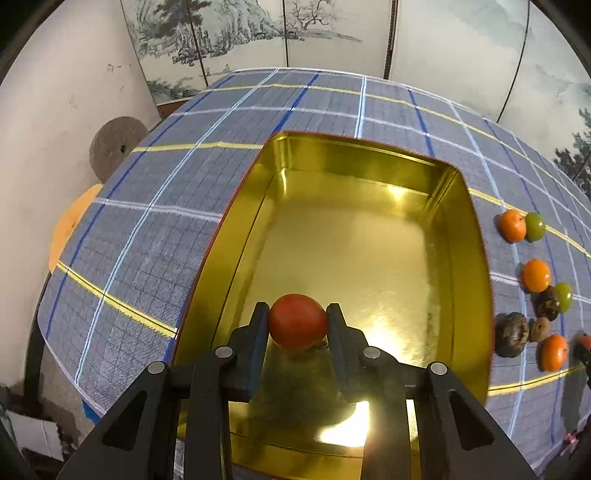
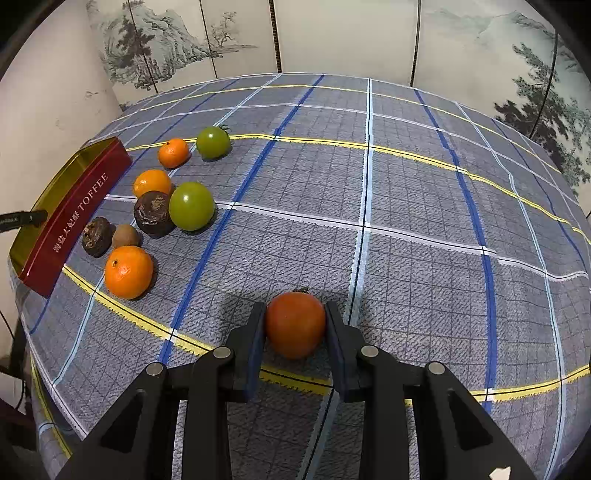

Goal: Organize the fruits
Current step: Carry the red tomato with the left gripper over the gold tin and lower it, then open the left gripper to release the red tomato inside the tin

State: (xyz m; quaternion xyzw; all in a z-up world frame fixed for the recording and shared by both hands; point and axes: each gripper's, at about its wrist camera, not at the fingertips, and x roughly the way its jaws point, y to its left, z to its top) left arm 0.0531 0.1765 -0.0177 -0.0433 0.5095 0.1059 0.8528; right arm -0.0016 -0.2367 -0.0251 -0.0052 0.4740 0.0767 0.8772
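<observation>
My left gripper (image 1: 297, 321) is shut on a red tomato (image 1: 297, 320) and holds it over the near part of the open gold tin (image 1: 369, 155), whose inside holds no other fruit. My right gripper (image 2: 295, 325) is shut on another red tomato (image 2: 295, 325) just above the checked cloth. Loose fruit lies between the two: oranges (image 2: 128, 272), green tomatoes (image 2: 192, 205) and dark brown wrinkled fruits (image 2: 153, 213). The same fruit shows right of the tin in the left wrist view (image 1: 535, 275).
The tin's red side reads TOFFEE (image 2: 74, 218) at the left of the right wrist view. The blue checked tablecloth (image 2: 406, 221) covers the table. A painted folding screen (image 1: 258, 29) stands behind. A stone disc (image 1: 114, 146) leans on the wall at left.
</observation>
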